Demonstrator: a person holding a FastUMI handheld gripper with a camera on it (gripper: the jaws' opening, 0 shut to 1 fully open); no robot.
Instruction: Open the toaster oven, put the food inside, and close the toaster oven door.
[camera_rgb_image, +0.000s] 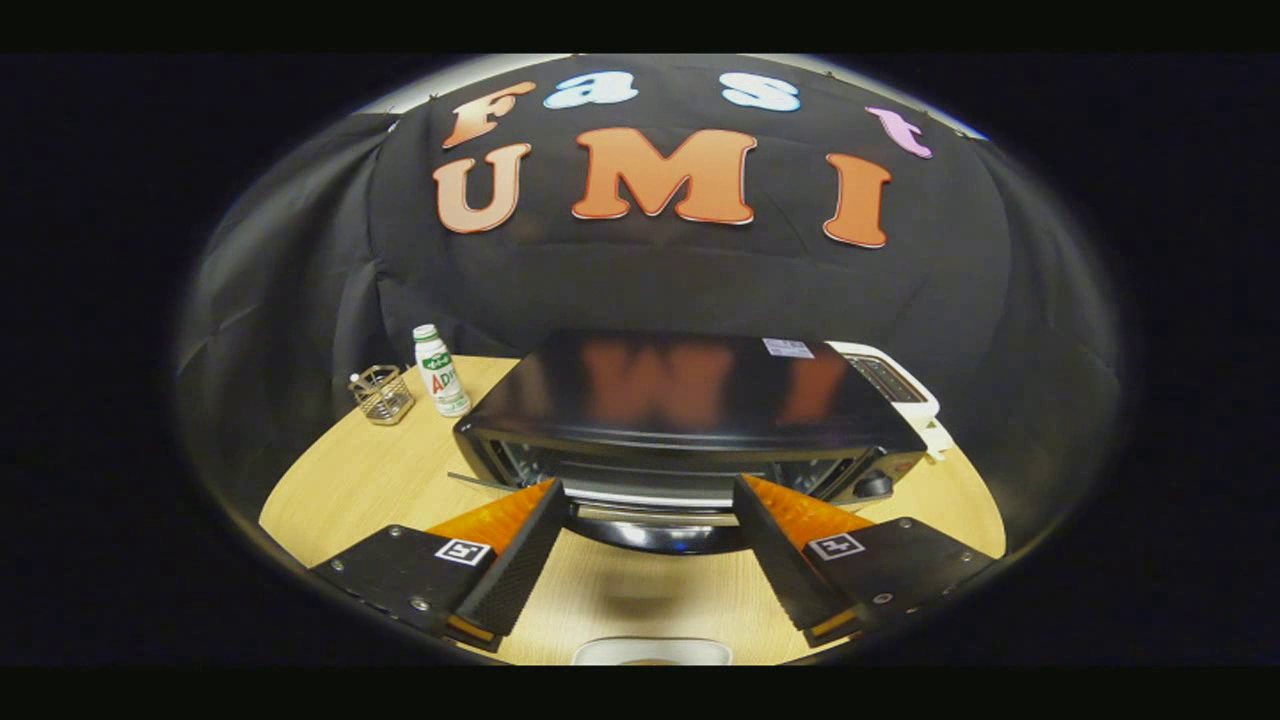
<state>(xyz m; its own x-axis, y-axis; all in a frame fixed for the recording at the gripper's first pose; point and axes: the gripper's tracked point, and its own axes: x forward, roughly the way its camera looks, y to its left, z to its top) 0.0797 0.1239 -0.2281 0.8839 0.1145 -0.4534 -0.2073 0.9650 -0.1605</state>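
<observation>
— How many things, and what kinds?

— One toaster oven (690, 425), black and boxy, glossy flat top, standing on a round pale wooden table (370, 480). One gripper (648, 492) with two fingers (515, 560), spread wide apart, pinching nothing. One small white bottle (440, 370) with a green cap, upright. One small wire basket (383, 394), round and open-meshed. One white appliance (890, 380) tucked behind the oven's right rear corner, partly hidden.

— Where exactly, relative to the fingers?

— Oven just ahead of the fingertips, centred on the gap between them. Curved shiny handle (655, 530) of the oven door lying between the two tips, touching neither as far as can be told. Bottle and basket beyond the left finger, beside the oven's left side, close together, bottle nearer the oven.

— Textures?

— Finger pads black and finely ribbed; orange ridged sides behind them; flat black plates with one small square marker each. Oven front: metal trim, glass, one dark round knob (873, 486) at the right. Whether the door sits fully shut: cannot tell. Table grain smooth and light. One pale rounded object (652, 652) at the near table edge, cut off, kind unclear.
</observation>
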